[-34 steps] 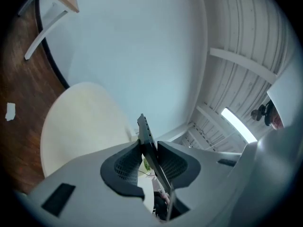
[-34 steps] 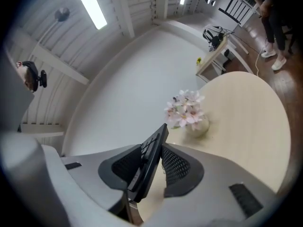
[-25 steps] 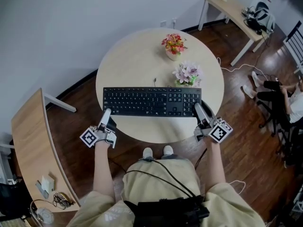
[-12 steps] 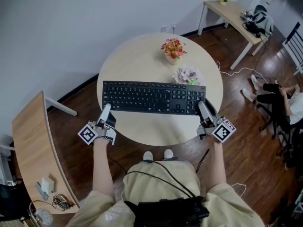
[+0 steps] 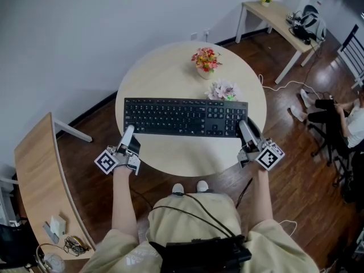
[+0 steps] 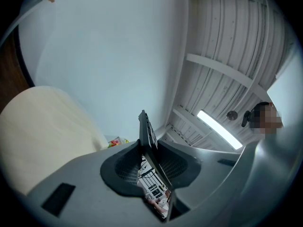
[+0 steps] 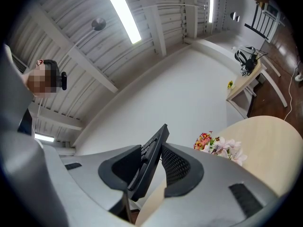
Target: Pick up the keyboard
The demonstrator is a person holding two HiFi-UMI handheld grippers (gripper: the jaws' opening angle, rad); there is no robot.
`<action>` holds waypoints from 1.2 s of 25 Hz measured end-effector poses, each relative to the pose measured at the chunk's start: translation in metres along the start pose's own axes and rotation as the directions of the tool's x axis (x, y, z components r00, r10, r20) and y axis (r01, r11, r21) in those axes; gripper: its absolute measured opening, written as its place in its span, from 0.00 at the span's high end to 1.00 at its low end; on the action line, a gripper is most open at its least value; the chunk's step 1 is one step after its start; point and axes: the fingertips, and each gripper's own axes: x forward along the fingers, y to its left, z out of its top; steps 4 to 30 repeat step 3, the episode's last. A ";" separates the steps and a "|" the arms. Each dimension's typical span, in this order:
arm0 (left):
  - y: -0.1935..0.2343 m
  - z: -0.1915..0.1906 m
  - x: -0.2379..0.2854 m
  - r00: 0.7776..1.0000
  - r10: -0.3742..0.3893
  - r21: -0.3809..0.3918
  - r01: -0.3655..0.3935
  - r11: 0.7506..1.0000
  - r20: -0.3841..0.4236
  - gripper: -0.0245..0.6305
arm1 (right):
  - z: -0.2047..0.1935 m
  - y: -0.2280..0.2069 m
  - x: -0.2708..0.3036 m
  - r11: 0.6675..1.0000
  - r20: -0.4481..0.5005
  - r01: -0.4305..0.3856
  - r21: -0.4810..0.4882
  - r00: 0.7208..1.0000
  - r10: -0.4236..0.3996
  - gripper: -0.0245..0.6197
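Keyboard (image 5: 185,118) clamped between left gripper (image 5: 128,132), right gripper (image 5: 244,126); flowers (image 5: 206,57) in pot (image 5: 206,71).

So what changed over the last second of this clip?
The keyboard rose above the round table, held level, and now hides the base of the pale flowers. The left gripper and right gripper went up with it, staying shut on its two ends. The red flowers and the table stayed put.

Seen from overhead: my head camera looks steeply down on the round bench (image 5: 170,158). The cameras on the left tool (image 5: 128,132) and right tool (image 5: 244,126) sit close behind the jaws, angled up toward wall (image 6: 109,56) and ceiling (image 7: 71,37). All three views share the keyboard (image 5: 182,117), the bench top and the colourful flowers (image 5: 207,57).
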 end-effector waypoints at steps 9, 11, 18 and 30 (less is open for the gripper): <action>0.000 0.001 -0.001 1.000 0.001 -0.011 -0.001 1.000 0.001 0.82 | 0.000 0.002 0.002 1.000 -0.002 -0.005 -0.002 1.000 0.005 0.72; 0.000 0.001 -0.001 1.000 0.001 -0.011 -0.001 1.000 0.001 0.82 | 0.000 0.002 0.002 1.000 -0.002 -0.005 -0.002 1.000 0.005 0.72; 0.000 0.001 -0.001 1.000 0.001 -0.011 -0.001 1.000 0.001 0.82 | 0.000 0.002 0.002 1.000 -0.002 -0.005 -0.002 1.000 0.005 0.72; 0.000 0.001 -0.001 1.000 0.001 -0.011 -0.001 1.000 0.001 0.82 | 0.000 0.002 0.002 1.000 -0.002 -0.005 -0.002 1.000 0.005 0.72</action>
